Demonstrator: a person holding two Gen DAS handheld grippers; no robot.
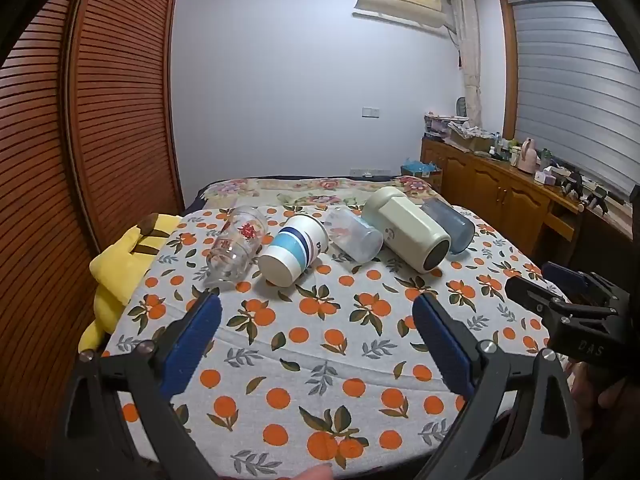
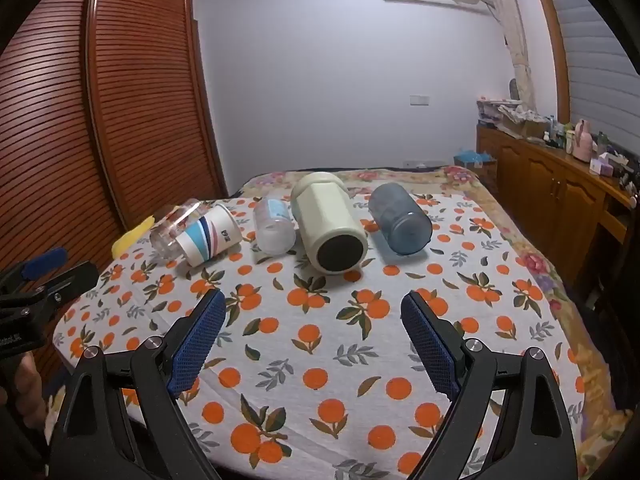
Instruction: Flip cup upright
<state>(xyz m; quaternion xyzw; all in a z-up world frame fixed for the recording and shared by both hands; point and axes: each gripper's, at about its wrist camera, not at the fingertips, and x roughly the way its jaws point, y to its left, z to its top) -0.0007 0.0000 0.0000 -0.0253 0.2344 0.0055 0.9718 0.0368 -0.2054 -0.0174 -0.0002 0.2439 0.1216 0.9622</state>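
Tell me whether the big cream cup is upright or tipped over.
Tipped over. The cream cup lies on its side on the orange-print cloth, its dark round end facing the camera.

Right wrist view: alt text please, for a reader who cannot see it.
Five cups lie on their sides in a row on an orange-print cloth, the cream tumbler largest, beside a blue-grey cup. The open right claw hovers short of them, empty.
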